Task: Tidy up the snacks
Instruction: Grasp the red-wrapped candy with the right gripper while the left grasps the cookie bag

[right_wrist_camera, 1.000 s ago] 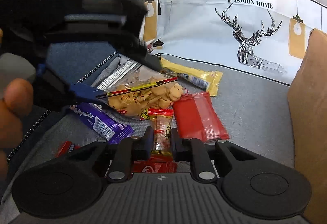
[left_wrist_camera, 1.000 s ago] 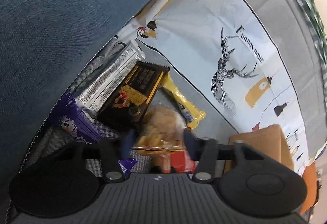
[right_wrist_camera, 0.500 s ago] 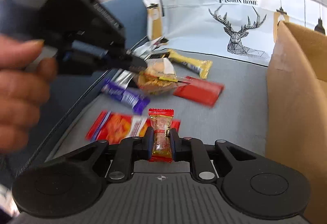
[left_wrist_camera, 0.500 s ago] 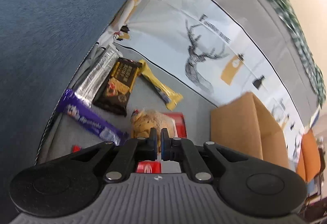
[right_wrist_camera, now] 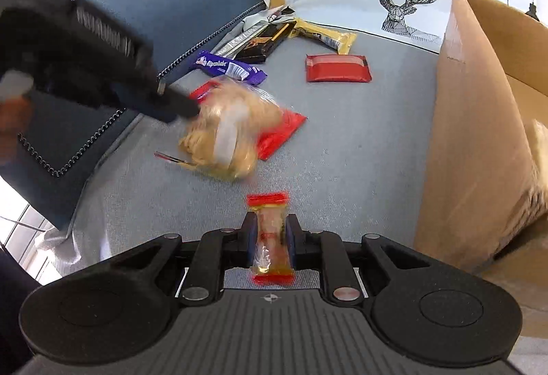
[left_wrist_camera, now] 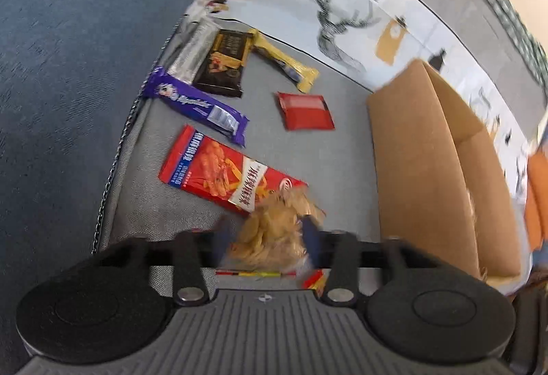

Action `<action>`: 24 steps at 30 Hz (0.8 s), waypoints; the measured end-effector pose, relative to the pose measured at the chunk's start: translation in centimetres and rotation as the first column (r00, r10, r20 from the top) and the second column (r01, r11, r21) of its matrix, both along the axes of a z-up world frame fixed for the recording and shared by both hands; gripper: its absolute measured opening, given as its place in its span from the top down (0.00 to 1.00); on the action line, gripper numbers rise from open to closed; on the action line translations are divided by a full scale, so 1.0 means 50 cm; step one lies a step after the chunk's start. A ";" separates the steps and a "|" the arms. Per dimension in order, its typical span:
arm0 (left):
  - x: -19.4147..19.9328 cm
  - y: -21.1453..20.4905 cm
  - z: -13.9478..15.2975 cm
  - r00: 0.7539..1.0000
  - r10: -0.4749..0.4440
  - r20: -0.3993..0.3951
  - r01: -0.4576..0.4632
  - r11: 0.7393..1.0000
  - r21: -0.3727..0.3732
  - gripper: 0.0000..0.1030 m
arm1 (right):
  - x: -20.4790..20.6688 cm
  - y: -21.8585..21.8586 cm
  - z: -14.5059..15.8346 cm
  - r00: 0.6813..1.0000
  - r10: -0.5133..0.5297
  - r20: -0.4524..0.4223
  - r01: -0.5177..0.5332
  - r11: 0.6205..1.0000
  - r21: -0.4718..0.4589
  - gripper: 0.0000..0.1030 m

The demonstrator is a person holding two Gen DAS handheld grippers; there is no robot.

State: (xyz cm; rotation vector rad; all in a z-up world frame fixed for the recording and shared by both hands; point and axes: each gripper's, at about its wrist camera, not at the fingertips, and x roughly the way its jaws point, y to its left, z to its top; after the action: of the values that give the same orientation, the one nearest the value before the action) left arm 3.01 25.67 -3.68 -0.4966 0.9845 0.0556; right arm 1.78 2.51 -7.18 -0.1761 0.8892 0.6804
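Both claws are loaded. A clear bag of biscuits (left_wrist_camera: 274,234) is seen between the spread fingers of the left gripper (left_wrist_camera: 265,238); in the motion blur it cannot be told whether the bag is pinched or slipping free, so a drop back onto the grey cushion (right_wrist_camera: 359,142) is the chief risk judged. A small red-ended candy (right_wrist_camera: 271,238) is clamped upright between the closed-in fingers of the right gripper (right_wrist_camera: 270,243).

Largest nearby, the cardboard box (right_wrist_camera: 479,121) stands at the right; its near wall could be struck if either load is swung across low. The red chip packet (left_wrist_camera: 226,173) lies under the bag and might be dragged. The purple bar (left_wrist_camera: 198,104) and red wafer (left_wrist_camera: 304,109) lie apart, unthreatened.
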 end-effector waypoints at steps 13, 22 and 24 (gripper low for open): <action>0.062 -0.065 -0.032 0.994 -0.075 -0.076 0.078 0.997 0.027 0.25 | 0.028 -0.004 -0.022 1.000 -0.011 -0.028 0.011 1.000 0.004 0.66; 0.074 -0.085 -0.054 0.986 -0.107 -0.125 0.118 0.989 0.086 0.24 | 0.020 0.004 -0.025 1.000 0.011 0.008 -0.011 1.000 -0.021 0.66; 0.076 -0.091 -0.058 0.984 -0.116 -0.132 0.130 0.986 0.102 0.24 | 0.013 0.006 -0.024 1.000 0.020 0.024 -0.020 0.999 -0.031 0.72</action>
State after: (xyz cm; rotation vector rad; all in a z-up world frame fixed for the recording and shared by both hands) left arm 6.80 21.13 -6.56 -0.3330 1.1275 0.0307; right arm 2.43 2.81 -8.37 -0.2202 0.8763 0.6822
